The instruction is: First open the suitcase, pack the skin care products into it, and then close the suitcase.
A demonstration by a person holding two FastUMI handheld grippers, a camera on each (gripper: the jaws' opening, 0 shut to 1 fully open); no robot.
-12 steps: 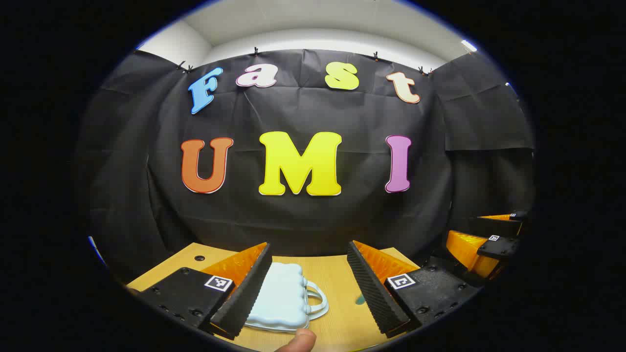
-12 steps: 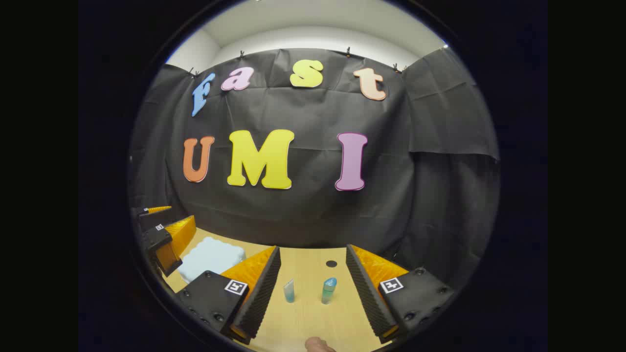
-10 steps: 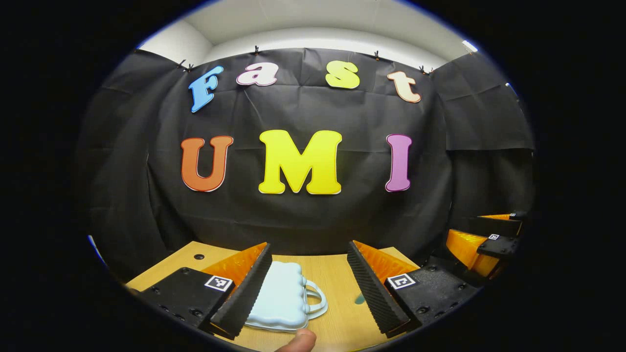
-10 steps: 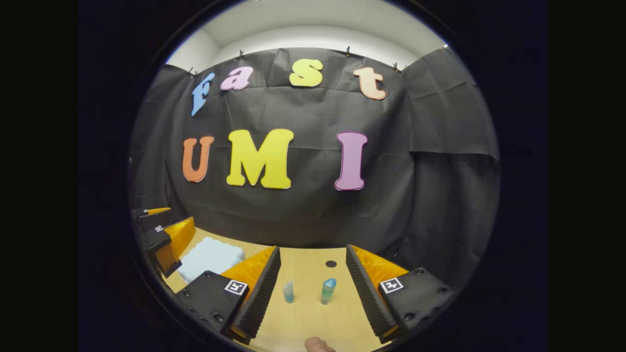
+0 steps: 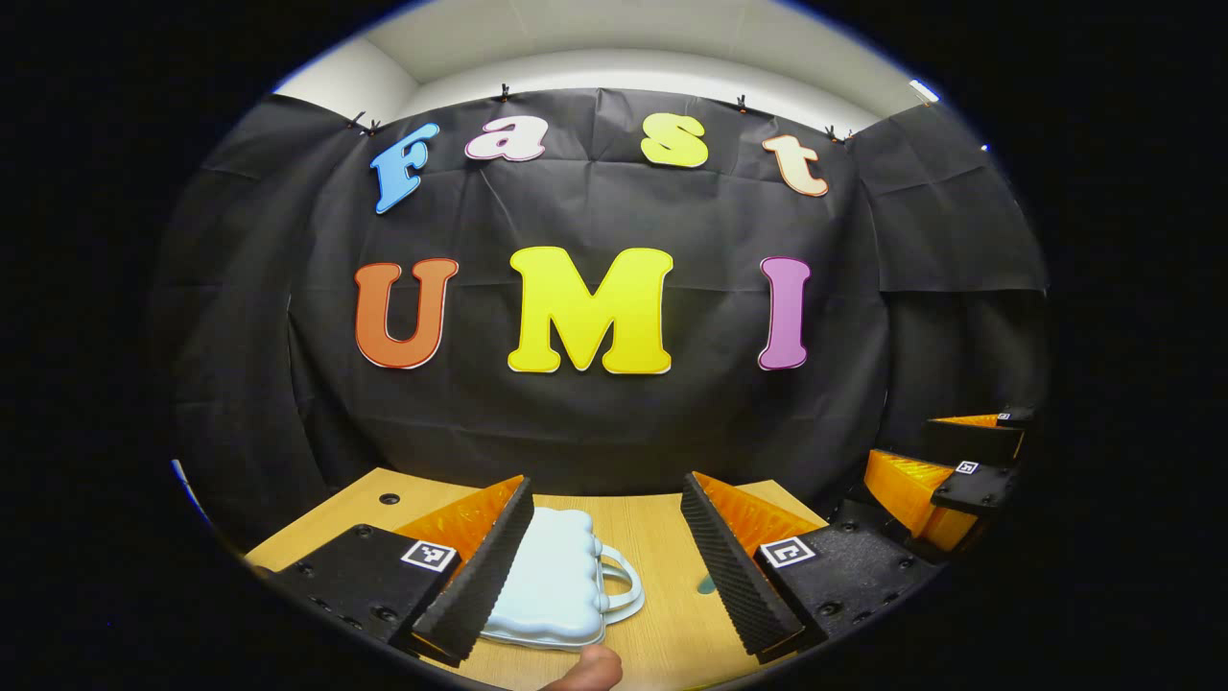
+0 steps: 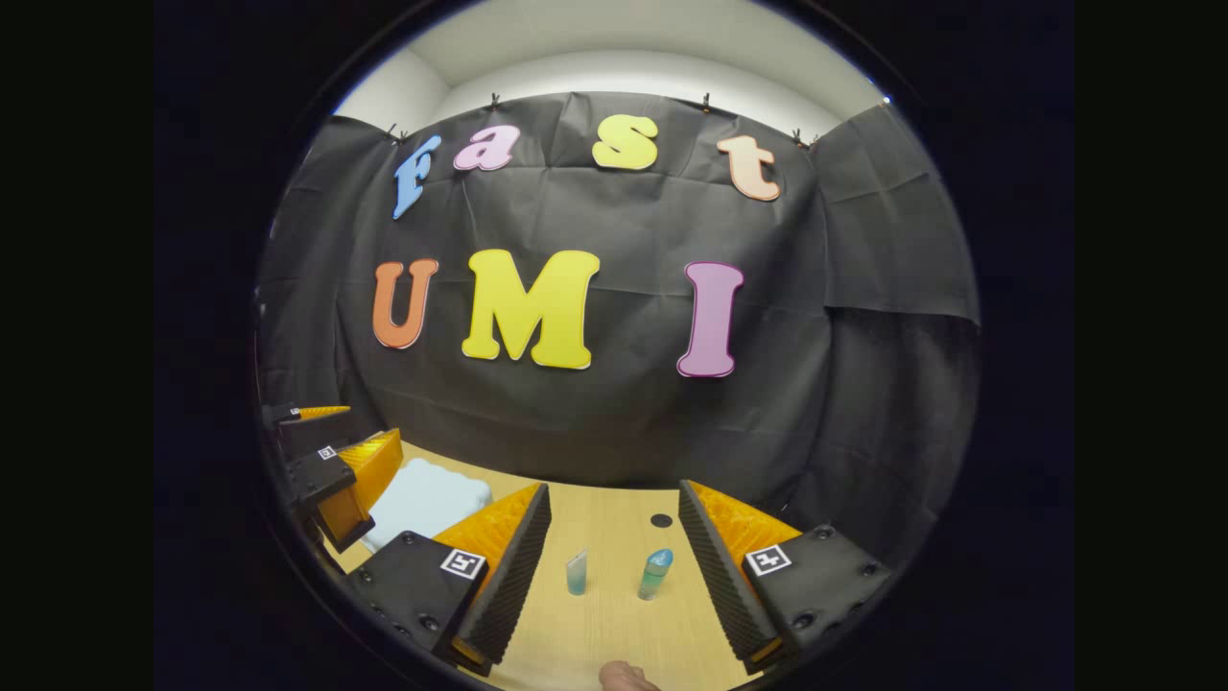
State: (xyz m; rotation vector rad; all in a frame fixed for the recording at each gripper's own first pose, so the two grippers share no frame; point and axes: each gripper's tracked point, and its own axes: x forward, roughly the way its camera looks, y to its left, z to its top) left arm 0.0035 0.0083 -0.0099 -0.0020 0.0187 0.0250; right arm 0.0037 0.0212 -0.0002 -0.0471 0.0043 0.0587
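Wooden tabletop, black cloth wall behind. Nearest, left gripper: fingers spread wide, holding nothing. Between them, pale blue suitcase, ribbed shell, lid shut, looped handle to its right, lying flat. Right gripper: fingers likewise parted, empty. Ahead of it, two upright skin care products: small clear tube, teal-capped bottle, close together.

Bare wooden table is being left free between and before the two upright skin care products, a small tube and a blue-capped bottle, standing apart. The table's left side is being occupied by the closed suitcase, lying flat, its handle facing right. The far side is being closed off by the black cloth wall, seemingly just behind the table edge.
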